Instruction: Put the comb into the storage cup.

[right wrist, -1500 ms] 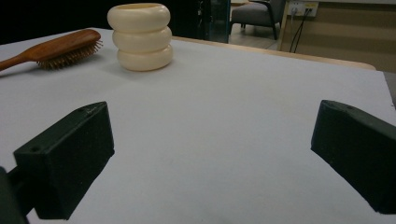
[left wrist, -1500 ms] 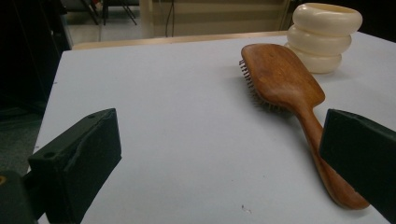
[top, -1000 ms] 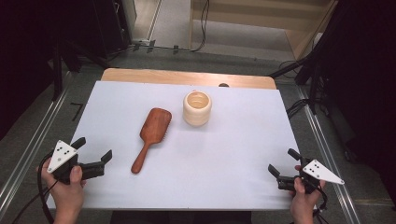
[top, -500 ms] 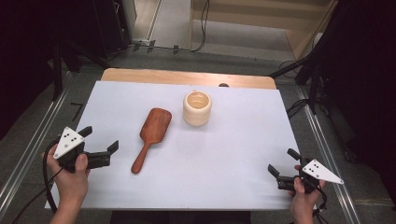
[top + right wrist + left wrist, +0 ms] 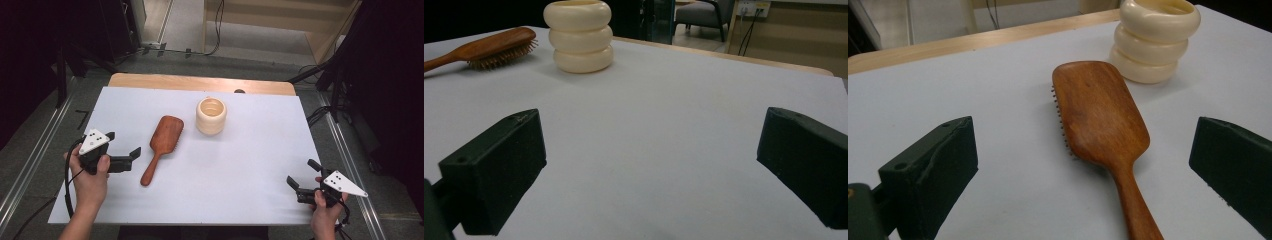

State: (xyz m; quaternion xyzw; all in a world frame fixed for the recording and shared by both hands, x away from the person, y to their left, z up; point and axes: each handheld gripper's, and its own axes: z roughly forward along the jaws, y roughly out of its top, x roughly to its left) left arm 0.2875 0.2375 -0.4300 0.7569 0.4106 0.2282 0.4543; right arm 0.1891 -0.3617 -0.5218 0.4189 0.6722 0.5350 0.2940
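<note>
Hovering wide-jawed at both sides, hairbrush and cup between them.

Left gripper (image 5: 122, 150) sits near the tabletop's (image 5: 250, 150) left edge, jaws spread and empty, just beside the wooden hairbrush's (image 5: 161, 141) handle, which lies bristles-down left of centre. Cream ribbed cup (image 5: 211, 115) stands upright towards the far edge, close to the brush head but apart. Right gripper (image 5: 303, 179) waits by the near right corner, jaws spread, with bare white surface stretching between it and both objects.
</note>
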